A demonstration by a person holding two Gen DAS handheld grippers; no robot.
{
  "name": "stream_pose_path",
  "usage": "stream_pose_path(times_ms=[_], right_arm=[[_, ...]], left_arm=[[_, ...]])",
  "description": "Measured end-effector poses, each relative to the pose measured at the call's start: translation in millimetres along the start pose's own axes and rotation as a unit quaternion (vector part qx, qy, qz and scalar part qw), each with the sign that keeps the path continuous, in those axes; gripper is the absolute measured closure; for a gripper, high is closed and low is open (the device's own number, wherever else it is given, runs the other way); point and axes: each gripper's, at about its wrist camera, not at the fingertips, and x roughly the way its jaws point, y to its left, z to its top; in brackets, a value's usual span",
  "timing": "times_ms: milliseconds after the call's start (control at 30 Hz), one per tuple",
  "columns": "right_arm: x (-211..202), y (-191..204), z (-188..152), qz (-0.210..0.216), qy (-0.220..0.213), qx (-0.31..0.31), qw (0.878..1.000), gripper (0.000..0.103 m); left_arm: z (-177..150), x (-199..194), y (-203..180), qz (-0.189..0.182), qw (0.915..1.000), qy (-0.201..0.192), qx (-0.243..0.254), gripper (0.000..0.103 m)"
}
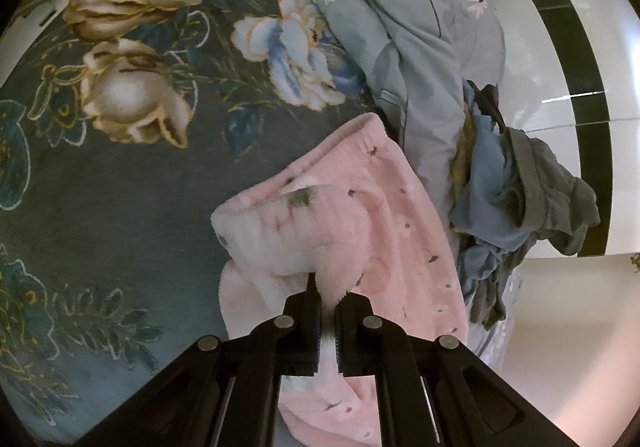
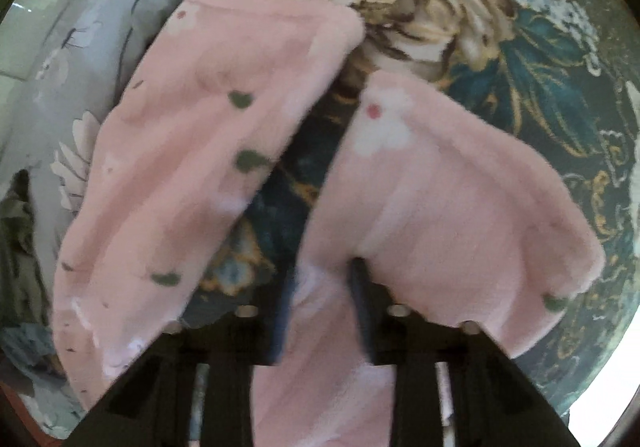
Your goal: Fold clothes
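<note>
Black jaws of the left gripper point(image 1: 329, 303) stand almost closed, pinching a fluffy fold of the pink fleece pants point(image 1: 340, 207). Their elastic waistband lies on the dark floral bedspread point(image 1: 120, 187), beside a grey-blue daisy-print quilt point(image 1: 400, 27). Right of the pants, a heap of blue and grey clothes point(image 1: 520, 199) hangs at the bed's edge, with a white tiled floor crossed by a dark stripe point(image 1: 580, 67) beyond. In the right wrist view, somewhat blurred, the right gripper point(image 2: 320, 287) points down at the bedspread point(image 2: 520, 87); its fingers point(image 2: 362, 287) stand partly open with pink fleece between them, though whether the pads press on the cloth cannot be told. Two pant legs point(image 2: 200, 147) spread apart in a V above this gripper, bedspread showing in the gap, the quilt point(image 2: 80, 67) lying at left.
</note>
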Motion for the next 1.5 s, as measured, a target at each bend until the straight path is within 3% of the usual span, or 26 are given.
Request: stream_pose_path(times_ms=[67,167,267,333,433,533,633,833,1000,1200,1267,1300,1333,1367,1400,1500], right_arm=[[0,-9,-1,0.004,-0.002,0.005,1.0,0.095],[-7,-31,-2,0.051,-0.005,0.024,0.998,0.098],[-35,-59,-10,0.138,-0.041,0.051,0.988,0.098],[-73,-69,-12,0.179,-0.088,0.04,0.979,0.098],[-118,-69,-2,0.216,-0.132,0.026,0.967,0.099],[-150,-44,24,0.239,-0.167,0.011,0.956,0.099],[-152,4,48,0.237,-0.17,0.0,0.957,0.099],[-98,74,100,0.179,-0.123,-0.007,0.976,0.098],[-61,97,110,0.145,-0.107,-0.007,0.984,0.098],[-29,99,118,0.13,-0.089,-0.013,0.987,0.096],[-24,97,117,0.143,-0.085,-0.016,0.986,0.095],[-21,95,116,0.155,-0.082,-0.02,0.984,0.089],[-19,93,114,0.17,-0.072,-0.026,0.982,0.069],[-17,92,113,0.185,-0.062,-0.031,0.98,0.056],[-21,90,108,0.203,-0.064,-0.039,0.976,0.043],[-40,82,94,0.254,-0.079,-0.065,0.962,0.043]], left_arm=[[1,-1,6,0.0,1.0,-0.001,-0.006,0.098],[1,-4,14,-0.003,0.9998,-0.005,-0.017,0.098],[2,-12,21,-0.016,0.9993,-0.013,-0.032,0.098],[3,-21,19,-0.038,0.9981,-0.018,-0.046,0.098],[9,-30,5,-0.073,0.9953,-0.029,-0.058,0.098],[23,-28,-22,-0.099,0.9927,-0.035,-0.059,0.098],[43,-7,-59,-0.096,0.9938,-0.031,-0.047,0.098],[79,59,-109,-0.045,0.9985,-0.01,-0.029,0.098],[95,102,-125,0.012,0.9999,0.001,-0.007,0.098],[103,130,-122,0.039,0.9991,0.008,0.01,0.096],[101,132,-125,0.031,0.999,0.02,0.023,0.084],[98,132,-128,0.022,0.9988,0.028,0.033,0.078],[95,132,-131,0.012,0.9983,0.037,0.043,0.065],[92,131,-134,0.003,0.9975,0.046,0.053,0.056],[89,131,-138,-0.006,0.9965,0.055,0.063,0.054],[74,102,-144,-0.041,0.9933,0.047,0.097,0.047]])
